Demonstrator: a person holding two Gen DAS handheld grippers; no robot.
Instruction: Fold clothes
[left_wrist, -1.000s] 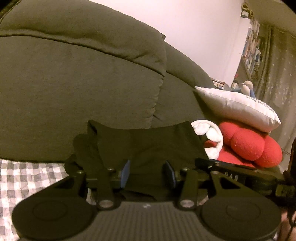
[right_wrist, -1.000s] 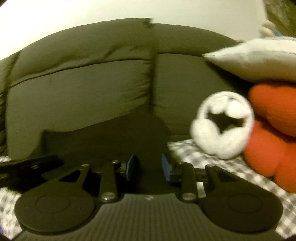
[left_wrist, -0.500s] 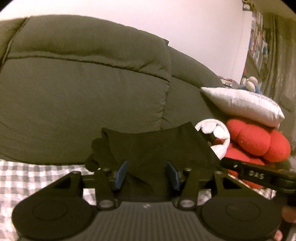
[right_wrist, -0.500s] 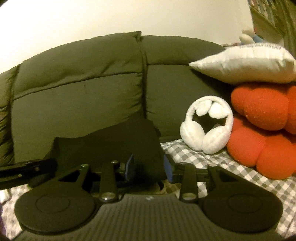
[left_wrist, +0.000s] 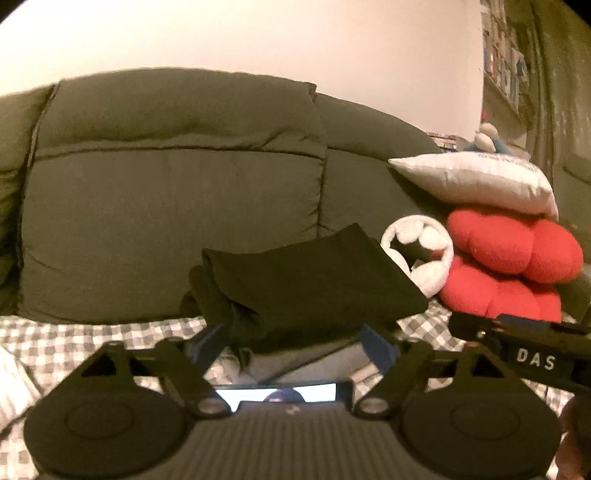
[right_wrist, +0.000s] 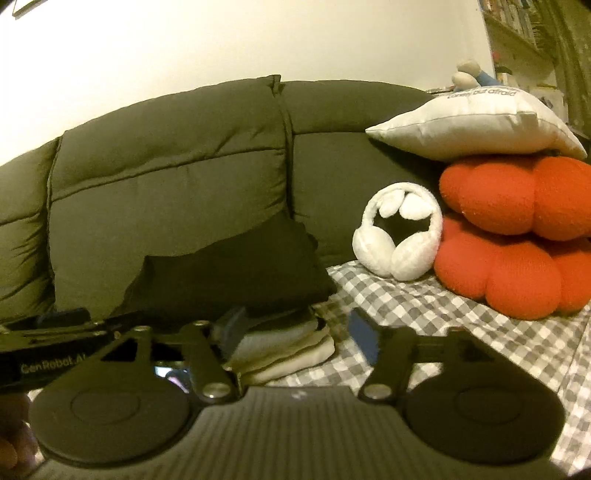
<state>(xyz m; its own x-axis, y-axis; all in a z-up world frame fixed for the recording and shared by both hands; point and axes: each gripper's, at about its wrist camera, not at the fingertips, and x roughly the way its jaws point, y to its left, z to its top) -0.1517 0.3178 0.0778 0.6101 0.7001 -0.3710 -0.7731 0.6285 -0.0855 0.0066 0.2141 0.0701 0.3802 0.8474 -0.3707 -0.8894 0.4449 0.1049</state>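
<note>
Both my grippers — left gripper (left_wrist: 295, 341), right gripper (right_wrist: 295, 334) — had just opened, empty; the folded black garment (left_wrist: 314, 280) looked soft, floppy — best pinched at corners.

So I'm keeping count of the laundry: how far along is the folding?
Done: the folded black garment lies on top of a stack of folded grey and cream clothes on the checked bedcover. In hand: nothing. The left gripper and right gripper have just been opening, their blue pads clear of the cloth. Left: no unfolded clothes show in either view, so I can't tell.
</note>
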